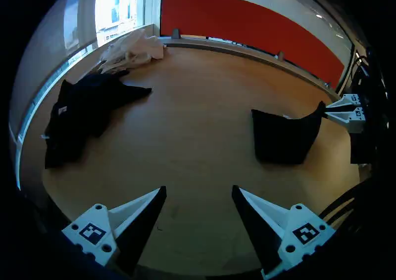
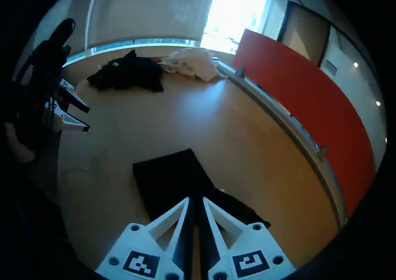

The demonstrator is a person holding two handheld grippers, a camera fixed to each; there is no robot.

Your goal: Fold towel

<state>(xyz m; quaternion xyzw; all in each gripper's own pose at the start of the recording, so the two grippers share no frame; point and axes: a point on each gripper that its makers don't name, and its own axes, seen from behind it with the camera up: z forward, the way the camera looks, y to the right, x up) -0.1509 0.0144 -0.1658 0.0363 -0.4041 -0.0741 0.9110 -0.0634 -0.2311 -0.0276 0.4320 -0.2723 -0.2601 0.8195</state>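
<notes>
1. Left gripper (image 1: 198, 191): released. From my station I see its two fingers spread wide above bare tabletop, with nothing between them. In the right gripper view it sits at the left side of the table, fingers apart, well apart from the towel.

2. Right gripper (image 2: 196, 201): clenched. Its fingers run almost parallel with only a thin gap, and their tips pinch one corner of the black towel (image 2: 171, 178). In the left gripper view that corner is drawn up into a peak at the fingertips, while the rest of the cloth rests on the surface.

3. Towel position: it lies on the wooden table (image 1: 198, 121) as a dark, roughly rectangular shape, directly in front of the right gripper and toward the side nearest the red partition (image 1: 247, 27).

4. Other items: a heap of black cloth (image 1: 79, 112) lies at the window side of the table. A heap of white cloth (image 1: 131, 50) lies just beside it, in the corner below the window (image 1: 119, 13).
</notes>
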